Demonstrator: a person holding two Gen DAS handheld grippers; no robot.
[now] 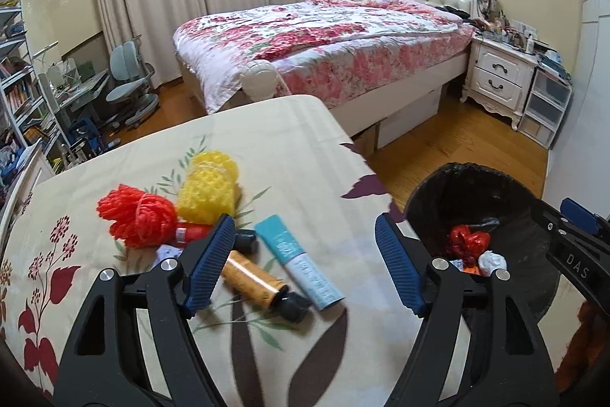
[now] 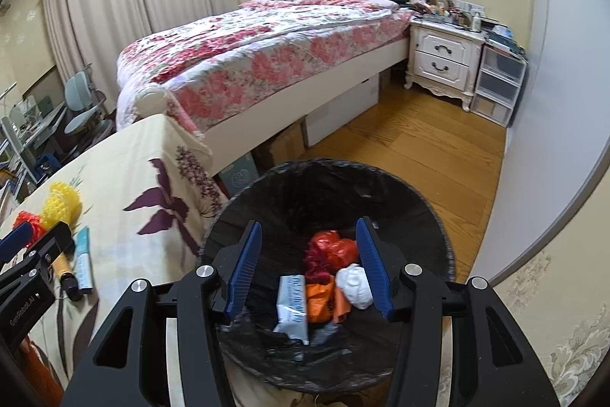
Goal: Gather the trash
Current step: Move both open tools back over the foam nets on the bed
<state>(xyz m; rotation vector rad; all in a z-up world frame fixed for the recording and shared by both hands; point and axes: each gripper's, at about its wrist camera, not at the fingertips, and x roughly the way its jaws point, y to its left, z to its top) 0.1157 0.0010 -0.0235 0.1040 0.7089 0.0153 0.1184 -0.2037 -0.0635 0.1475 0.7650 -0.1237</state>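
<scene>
Amber bottle (image 1: 253,280), cap toward camera

Matt cream floral cloth table cover (image 1: 297,147), smooth weave w/ printed leaves. Red foam-net sleeve (image 1: 137,218) & yellow foam-net sleeve (image 1: 207,193): soft plastic mesh, bumpy. Amber glossy plastic bottle w/ black cap (image 1: 253,279); teal-and-white plastic tube (image 1: 299,264), smooth, slight sheen. Round bin lined w/ black crinkly plastic bag (image 2: 328,193), thin film, dull gloss. Inside: red shiny plastic bag, crumpled (image 2: 331,250); white wadded paper ball (image 2: 356,287), matt; orange plastic scrap (image 2: 320,300). Gripper pads: blue ribbed rubber-like pads (image 2: 246,271), matt; black plastic arms, silver metal pins. Floor: glossy wood planks (image 2: 415,147).
</scene>
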